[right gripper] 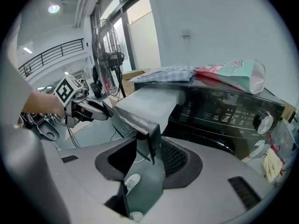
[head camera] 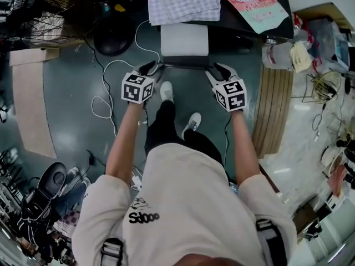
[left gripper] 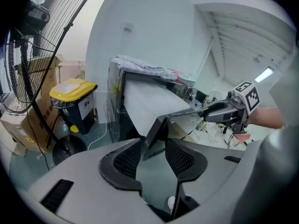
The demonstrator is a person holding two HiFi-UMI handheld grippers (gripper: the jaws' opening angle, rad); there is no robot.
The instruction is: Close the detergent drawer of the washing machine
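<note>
Where the black washing machine (right gripper: pixel 224 113) faces the room, its detergent drawer (head camera: pixel 184 39) stands well out of the cabinet. It is a smooth, white, boxy tray ending in a thin dark front panel (head camera: pixel 184 63), the edge farthest from the machine.

Open room: teal floor (head camera: pixel 72 93) spreads in front of the machine and to its left, crossed by a loose white cable (head camera: pixel 105 101). A pale slatted board (head camera: pixel 274 110) bounds the floor on the machine's right. The person's white shoes (head camera: pixel 166 90) stand on the floor beyond the panel, away from the machine.

Left gripper (head camera: pixel 151 69): set at the panel's left end, farther from the machine than the tray. It has a grey moulded shell and black mesh-textured pads (left gripper: pixel 126 158). The jaws stand moderately apart, closed on the panel's corner, which fills the gap.

Right gripper (head camera: pixel 217 71): of the same build, set at the panel's right end. Its jaws are likewise held on the panel edge, pads (right gripper: pixel 175 157) against it.

On the machine's top lie a checked cloth (head camera: pixel 183 1), soft and folded, and a glossy pink-and-teal pouch (head camera: pixel 252 1). On the machine's front sits a round metallic knob (right gripper: pixel 264 121).
</note>
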